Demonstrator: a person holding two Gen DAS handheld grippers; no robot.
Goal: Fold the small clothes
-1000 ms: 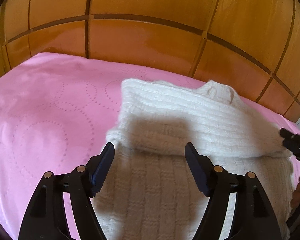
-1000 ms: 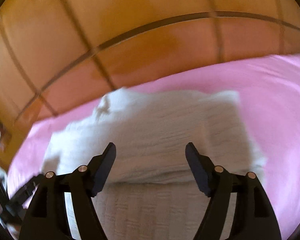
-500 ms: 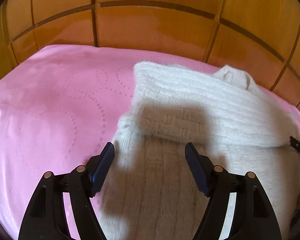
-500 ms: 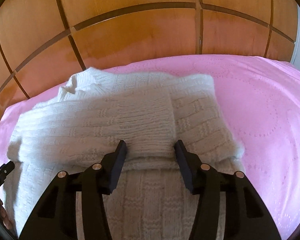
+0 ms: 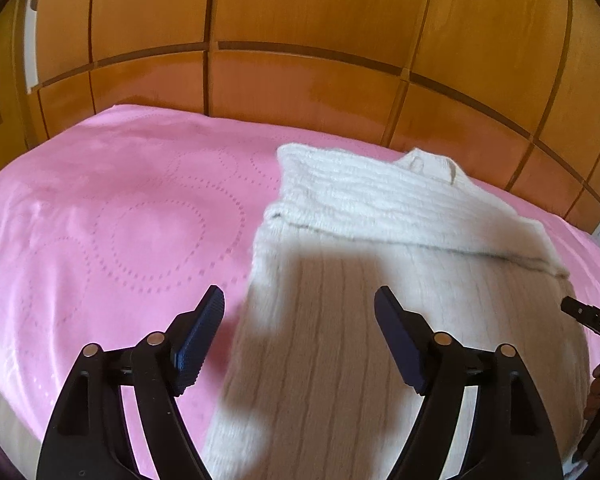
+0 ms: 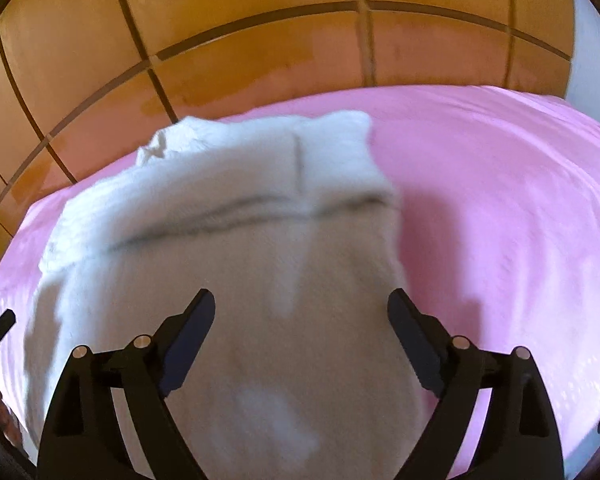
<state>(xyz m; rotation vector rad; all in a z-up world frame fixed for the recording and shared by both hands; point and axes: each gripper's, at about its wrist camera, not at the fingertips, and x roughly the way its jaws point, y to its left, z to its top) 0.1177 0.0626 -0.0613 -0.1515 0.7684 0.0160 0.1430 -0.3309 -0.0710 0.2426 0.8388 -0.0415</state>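
- A white ribbed knit sweater (image 5: 380, 240) lies on the pink bed cover (image 5: 120, 220), its upper part folded across, centre-right in the left view
- The left gripper (image 5: 299, 316) hangs over the sweater's left edge, fingers wide, gripping nothing
- The right gripper (image 6: 301, 312) has just been opening; fingers wide above the knit, nothing between them
- Wooden panelled headboard (image 5: 300, 80) fills the top of the frame

The only lettering that can be read is a small pale "DAS" on the black finger of the right hand-held gripper (image 5: 592, 318) at the right edge of the left wrist view, cut off there.
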